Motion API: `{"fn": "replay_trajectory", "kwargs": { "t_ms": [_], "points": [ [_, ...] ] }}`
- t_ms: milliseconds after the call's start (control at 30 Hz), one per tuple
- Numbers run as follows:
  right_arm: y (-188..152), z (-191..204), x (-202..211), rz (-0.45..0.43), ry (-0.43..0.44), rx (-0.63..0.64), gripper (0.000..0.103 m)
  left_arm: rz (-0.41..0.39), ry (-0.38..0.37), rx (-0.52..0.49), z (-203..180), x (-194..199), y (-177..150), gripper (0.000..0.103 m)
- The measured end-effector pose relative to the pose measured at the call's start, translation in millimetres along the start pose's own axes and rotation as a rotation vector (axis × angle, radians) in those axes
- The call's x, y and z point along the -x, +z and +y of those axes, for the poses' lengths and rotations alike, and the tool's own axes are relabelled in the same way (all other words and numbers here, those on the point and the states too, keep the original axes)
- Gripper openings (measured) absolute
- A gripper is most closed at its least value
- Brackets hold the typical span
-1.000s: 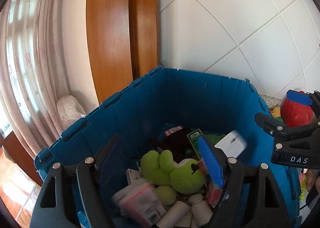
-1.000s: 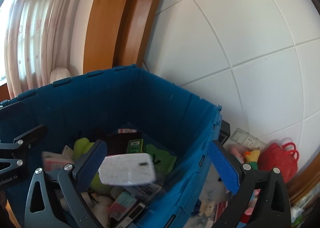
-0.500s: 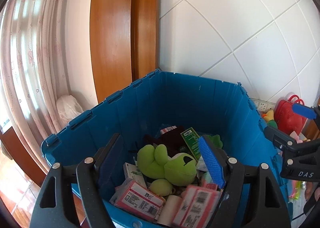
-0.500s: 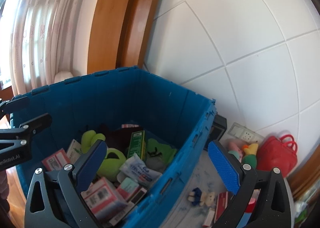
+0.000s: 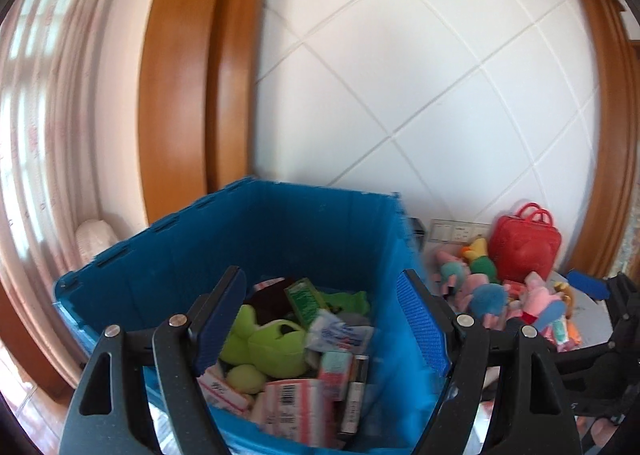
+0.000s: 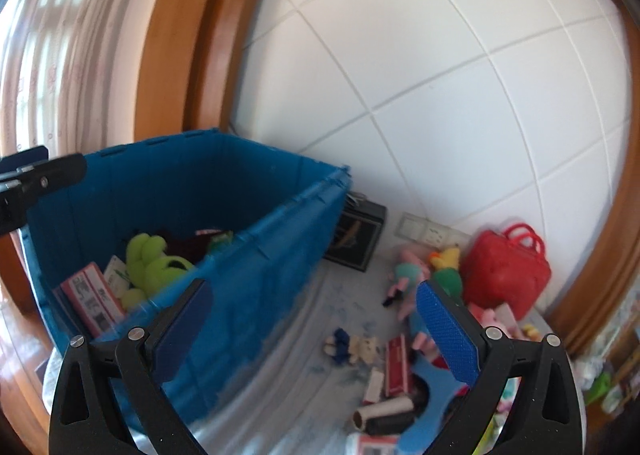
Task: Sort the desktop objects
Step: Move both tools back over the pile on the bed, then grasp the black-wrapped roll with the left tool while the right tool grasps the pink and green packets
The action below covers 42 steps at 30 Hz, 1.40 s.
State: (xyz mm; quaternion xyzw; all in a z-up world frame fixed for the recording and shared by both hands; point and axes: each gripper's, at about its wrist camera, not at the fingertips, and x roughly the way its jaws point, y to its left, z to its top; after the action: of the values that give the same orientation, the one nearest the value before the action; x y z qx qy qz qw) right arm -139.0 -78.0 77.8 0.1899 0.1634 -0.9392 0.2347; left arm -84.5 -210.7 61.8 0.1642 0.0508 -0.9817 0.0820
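A blue crate point(image 5: 168, 275) point(image 6: 256, 267) stands on the desk, filled with a green plush frog point(image 5: 272, 339) point(image 6: 152, 263), pink boxes point(image 5: 296, 403), a white tissue pack point(image 5: 340, 333) and a green carton point(image 5: 306, 297). My left gripper point(image 5: 322, 323) hovers open above the crate's near side, nothing between its blue pads. My right gripper point(image 6: 316, 329) is open too, empty, hanging over the desk just right of the crate. To the right lie plush toys point(image 5: 480, 291) point(image 6: 412, 275), a red box point(image 6: 398, 361), tubes point(image 6: 384, 409) and a small bear figure point(image 6: 356, 347).
A red bag point(image 5: 524, 245) point(image 6: 504, 267) leans on the white tiled wall beside a socket plate point(image 6: 424, 229). A dark box point(image 6: 356, 235) stands behind the crate. Wooden frames border the wall; curtains hang at the left. The pale desk top point(image 6: 288, 367) shows between crate and toys.
A white pack that was falling a second ago now lies in the crate. Both grippers have pulled back and swung right, bringing the toys on the desk into view.
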Motion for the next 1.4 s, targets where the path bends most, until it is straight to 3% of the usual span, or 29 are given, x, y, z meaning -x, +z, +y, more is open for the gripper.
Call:
{"fn": "replay_trajectory", "kwargs": {
  "t_ms": [433, 533, 700, 967, 1133, 1400],
  "points": [
    [-102, -190, 35, 0.173, -0.219, -0.206, 0.103, 0.084, -0.214, -0.111, -153, -20, -23, 0.078],
    [-128, -230, 39, 0.214, -0.266, -0.258, 0.103, 0.155, -0.258, -0.141, -186, -41, -41, 0.078],
    [-176, -286, 37, 0.315, -0.327, -0.325, 0.103, 0.302, -0.261, -0.179, -228, -81, -85, 0.078],
    [-252, -343, 7, 0.502, -0.300, -0.431, 0.103, 0.512, -0.250, -0.191, -256, -131, -161, 0.078],
    [-283, -366, -7, 0.564, -0.294, -0.477, 0.103, 0.609, -0.225, -0.210, -267, -159, -194, 0.078],
    [-306, -397, -34, 0.615, -0.284, -0.555, 0.103, 0.671, -0.244, -0.290, -297, -200, -214, 0.078]
  ]
}}
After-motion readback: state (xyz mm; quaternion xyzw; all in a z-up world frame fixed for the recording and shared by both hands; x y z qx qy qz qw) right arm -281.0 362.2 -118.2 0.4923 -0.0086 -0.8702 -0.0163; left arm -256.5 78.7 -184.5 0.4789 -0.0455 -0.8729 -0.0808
